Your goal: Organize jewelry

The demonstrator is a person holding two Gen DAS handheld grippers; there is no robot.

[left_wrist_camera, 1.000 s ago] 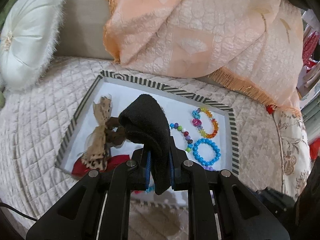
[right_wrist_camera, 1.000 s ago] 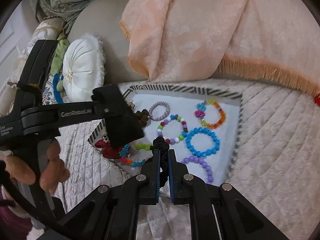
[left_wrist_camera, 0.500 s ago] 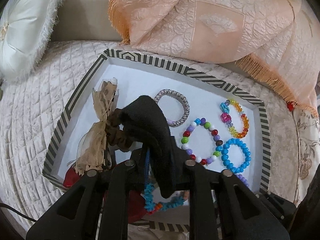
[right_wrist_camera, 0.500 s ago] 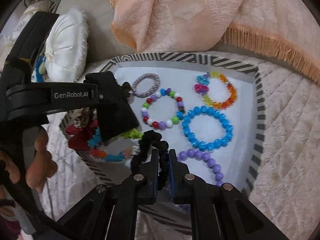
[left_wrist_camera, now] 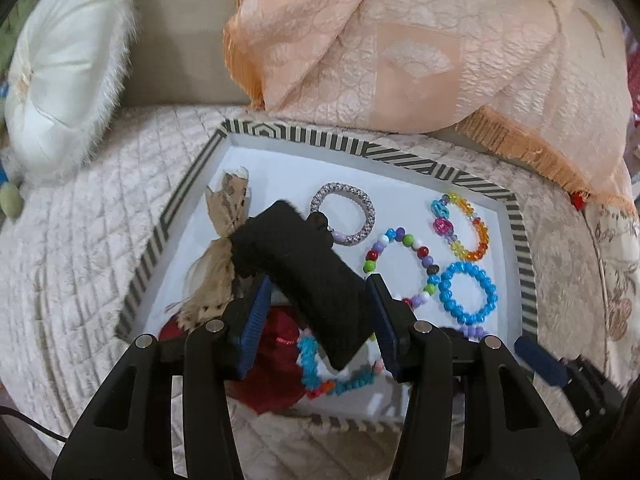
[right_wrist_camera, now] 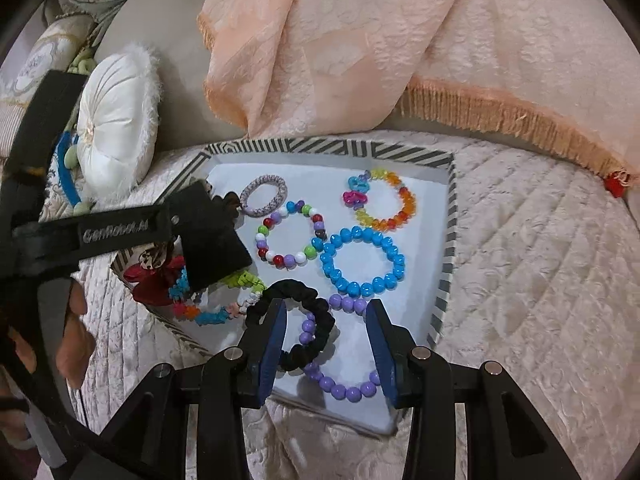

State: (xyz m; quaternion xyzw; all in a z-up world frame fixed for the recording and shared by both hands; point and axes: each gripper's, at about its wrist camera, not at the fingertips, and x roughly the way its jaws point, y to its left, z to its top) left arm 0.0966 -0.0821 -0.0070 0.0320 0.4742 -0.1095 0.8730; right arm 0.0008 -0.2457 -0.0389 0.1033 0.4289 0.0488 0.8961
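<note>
A striped-rim tray (left_wrist_camera: pixel 360 150) (right_wrist_camera: pixel 328 148) holds bead bracelets. My left gripper (left_wrist_camera: pixel 316 320) is open; a black velvet band (left_wrist_camera: pixel 300 276) lies between its jaws over the tray's left part, also seen in the right wrist view (right_wrist_camera: pixel 212 236). My right gripper (right_wrist_camera: pixel 326 344) is open above a black scrunchie (right_wrist_camera: pixel 304 324), which lies on a purple bead bracelet (right_wrist_camera: pixel 344 388). A blue bracelet (right_wrist_camera: pixel 362 262), a multicoloured one (right_wrist_camera: pixel 290 240), an orange-yellow one (right_wrist_camera: pixel 384 200) and a grey braided band (right_wrist_camera: pixel 264 196) lie further in.
A leopard-print bow (left_wrist_camera: pixel 222 248), a red hair piece (left_wrist_camera: pixel 276 364) and a turquoise beaded bracelet (left_wrist_camera: pixel 320 372) fill the tray's near left. A white round cushion (left_wrist_camera: pixel 60 80) and a peach fringed throw (left_wrist_camera: pixel 400 48) lie behind on the quilted cover.
Both grippers have opened. The black scrunchie has dropped from the right gripper onto the purple bracelet. The black velvet band sits loose between the left jaws, lower over the tray.
</note>
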